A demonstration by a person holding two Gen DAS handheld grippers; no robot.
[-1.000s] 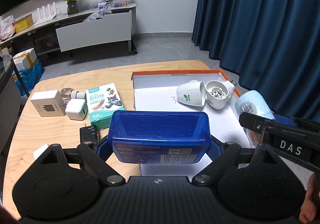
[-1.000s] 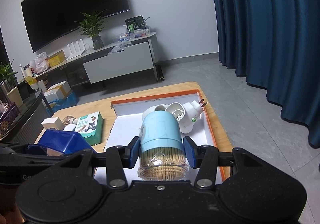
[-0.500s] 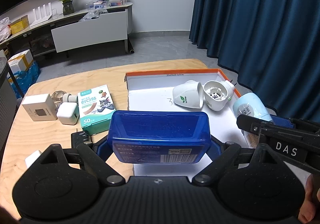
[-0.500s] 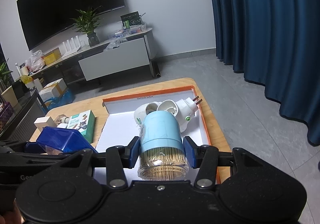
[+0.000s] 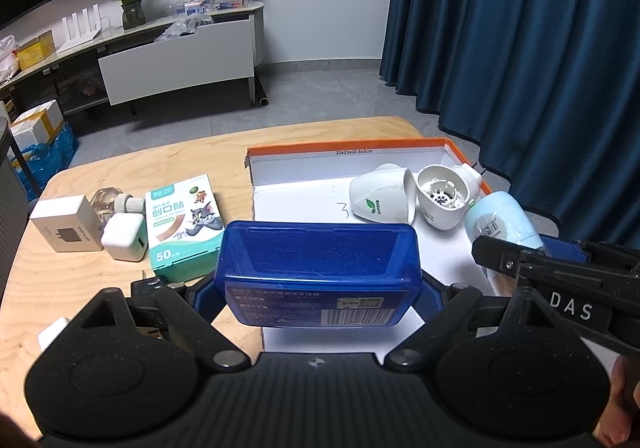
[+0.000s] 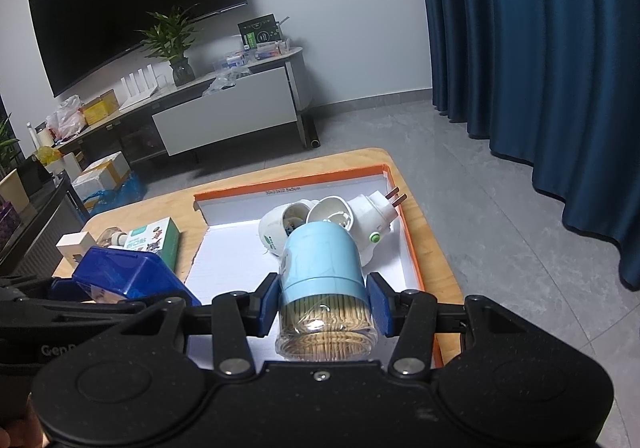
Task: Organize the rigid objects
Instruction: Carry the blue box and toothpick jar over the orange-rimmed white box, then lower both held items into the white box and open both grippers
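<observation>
My left gripper (image 5: 320,288) is shut on a wide blue plastic box (image 5: 318,272), held above the near left corner of the orange-rimmed white tray (image 5: 344,149). The right gripper (image 6: 322,306) is shut on a toothpick jar with a light blue cap (image 6: 322,268), over the tray's (image 6: 288,183) near right part. In the left wrist view that jar (image 5: 500,224) shows at the right, behind the right gripper's black frame. Two white plug-in device halves (image 5: 382,199) (image 5: 444,199) lie at the tray's far right. The blue box (image 6: 124,274) also appears at lower left of the right wrist view.
On the wooden table (image 5: 120,167) left of the tray lie a green bandage box (image 5: 182,224), a white charger cube (image 5: 124,238), a white carton (image 5: 66,230) and a small glass bottle (image 5: 108,199). Blue curtains (image 5: 520,47) hang at the right; a TV console (image 5: 176,59) stands beyond.
Both grippers have drifted slightly forward over the tray with their loads still held. Nothing on the table or in the tray has moved.
</observation>
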